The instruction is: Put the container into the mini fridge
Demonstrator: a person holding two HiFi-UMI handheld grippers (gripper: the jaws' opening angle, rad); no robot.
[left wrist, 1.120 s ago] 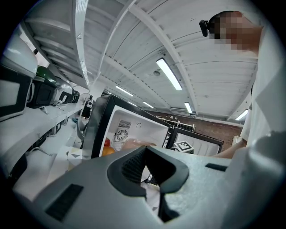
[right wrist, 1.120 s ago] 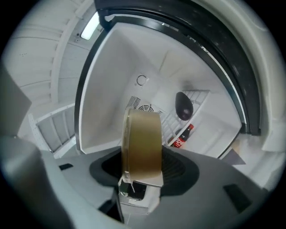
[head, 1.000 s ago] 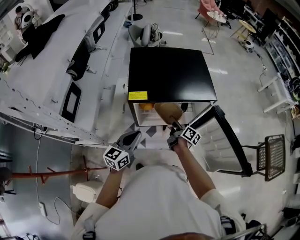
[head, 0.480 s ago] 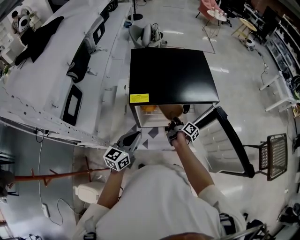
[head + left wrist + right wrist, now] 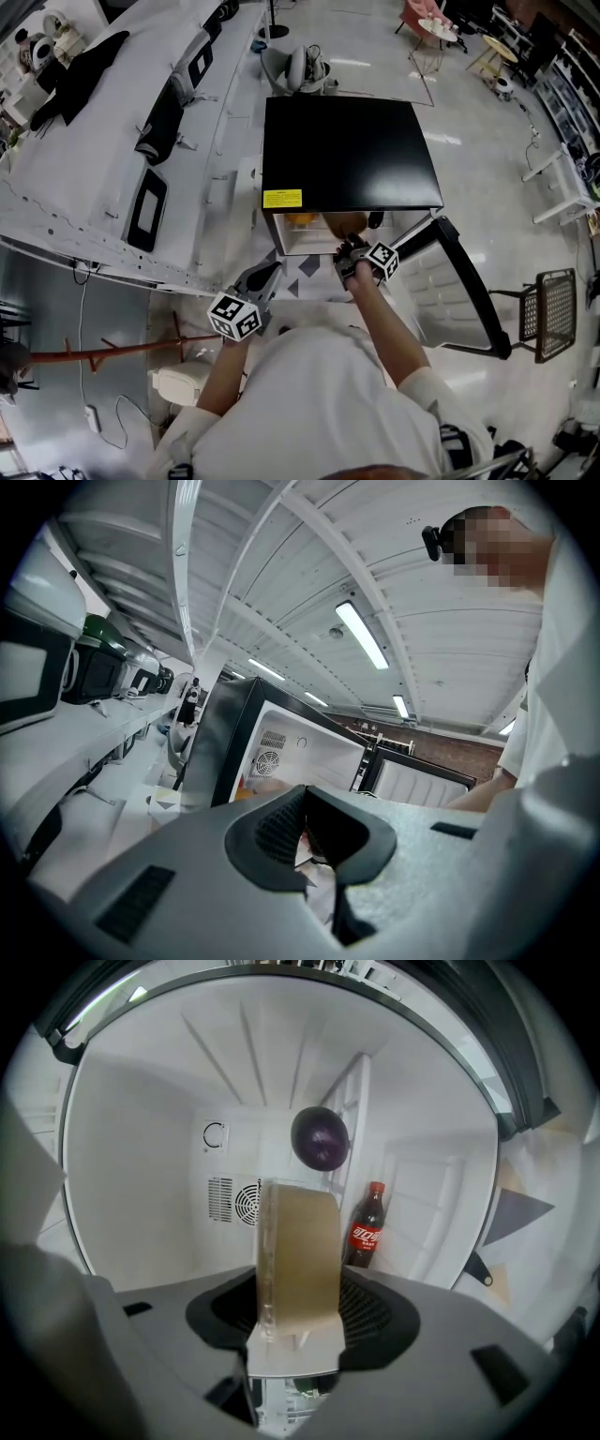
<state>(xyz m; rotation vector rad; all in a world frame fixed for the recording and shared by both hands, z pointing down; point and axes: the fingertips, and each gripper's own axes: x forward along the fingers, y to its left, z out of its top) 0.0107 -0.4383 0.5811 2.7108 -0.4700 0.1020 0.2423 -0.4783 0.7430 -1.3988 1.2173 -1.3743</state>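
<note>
– Desks point(image 5: 94, 159) fill the left side, right?
– Yes, long white ones. Next to them, the left gripper point(image 5: 312, 829) hangs low in front of the fridge point(image 5: 347, 155). Its jaws are pressed together with nothing in them.
– And the fridge?
– Black on top and white inside. Its door point(image 5: 466, 281) is open wide to the right.
– Where is the container point(image 5: 298, 1251)?
– Just inside the fridge, up on its edge, between the jaws of the right gripper point(image 5: 300, 1314). The jaws are on its sides, and they are opening.
– What else is in there?
– A round purple thing point(image 5: 321, 1138) is higher up at the back. A cola bottle point(image 5: 366, 1227) stands just right of the container, further in.
</note>
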